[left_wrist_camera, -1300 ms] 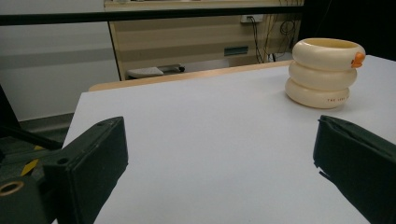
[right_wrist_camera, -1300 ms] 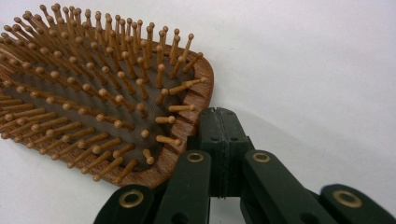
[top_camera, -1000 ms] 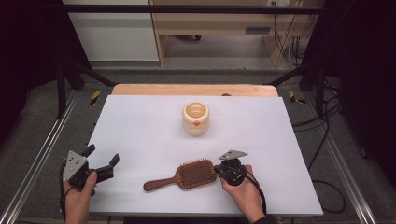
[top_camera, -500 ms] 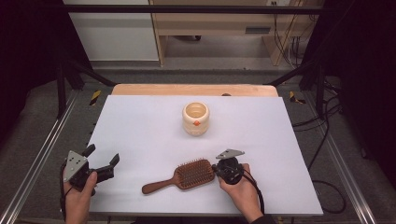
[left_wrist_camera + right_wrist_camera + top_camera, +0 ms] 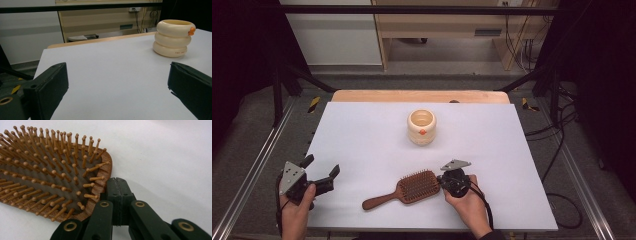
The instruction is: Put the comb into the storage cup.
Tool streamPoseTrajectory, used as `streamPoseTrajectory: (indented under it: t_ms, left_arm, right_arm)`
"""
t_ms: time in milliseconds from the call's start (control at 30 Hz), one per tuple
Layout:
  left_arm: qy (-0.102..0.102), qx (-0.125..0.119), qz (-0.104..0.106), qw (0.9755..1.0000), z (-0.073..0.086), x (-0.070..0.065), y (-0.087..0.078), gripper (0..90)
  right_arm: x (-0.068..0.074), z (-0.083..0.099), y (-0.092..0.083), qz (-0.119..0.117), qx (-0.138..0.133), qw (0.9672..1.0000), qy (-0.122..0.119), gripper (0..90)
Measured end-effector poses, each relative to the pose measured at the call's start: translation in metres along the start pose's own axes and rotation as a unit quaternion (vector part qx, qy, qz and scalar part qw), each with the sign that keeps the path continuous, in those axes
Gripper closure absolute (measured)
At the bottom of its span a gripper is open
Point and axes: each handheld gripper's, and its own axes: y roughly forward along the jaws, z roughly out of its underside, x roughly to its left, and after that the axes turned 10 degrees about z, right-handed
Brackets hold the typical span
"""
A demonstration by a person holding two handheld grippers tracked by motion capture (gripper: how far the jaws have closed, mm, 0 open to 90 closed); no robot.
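**Grippers at near edge, hairbrush at the right one**

Left gripper (image 5: 319, 172) sits at the near-left corner of the white table (image 5: 362, 135), held in our left hand (image 5: 297, 200). Jaws stand wide apart with nothing between them. In the left gripper view we see both black jaws at the frame edges, bare tabletop between, and the cream ringed pot (image 5: 173, 37) off to the upper right, well apart from the jaws. Grey three-cornered plate on top of this gripper faces up and to the left.

Moving right: wooden paddle hairbrush (image 5: 404, 189) lies flat on the table near the front edge, bristles up. Handle points to the near left, head to the right. It lies between the two grippers, well apart from the left one.

Behind the brush, about mid-table, we see the cream pot (image 5: 422, 126) upright, open at the top, small orange mark on its near side. Nothing touches it.

Right gripper (image 5: 443, 180) is at the head end of the brush, held in our right hand (image 5: 469, 205). In the right gripper view the jaws are pressed together, pad against pad, nothing clamped between them. The closed tips (image 5: 117, 188) sit just beside the wooden rim of the brush head (image 5: 100, 187), at its rounded corner; we can't tell whether they touch the wood or stand just clear of it. Cable trails from this gripper back over our wrist.
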Motion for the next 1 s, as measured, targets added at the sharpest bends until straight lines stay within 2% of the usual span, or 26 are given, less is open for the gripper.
streamPoseTrajectory:
  t_ms: [733,833,1000]
  left_arm:
    - [0.007,0.002,0.006,1.0000,-0.001,-0.002,0.002,3.2]
    - [0.007,0.000,0.007,0.9999,-0.002,-0.001,0.002,3.2]
    - [0.004,-0.005,0.010,0.9999,-0.004,-0.002,-0.002,3.2]
  right_arm:
    - [0.002,-0.001,0.003,-0.005,-0.014,0.9997,-0.018,90.0]
    - [-0.001,0.000,-0.001,-0.002,-0.021,0.9997,-0.010,90.0]
    - [-0.015,0.004,-0.010,0.003,-0.034,0.9994,0.008,90.0]
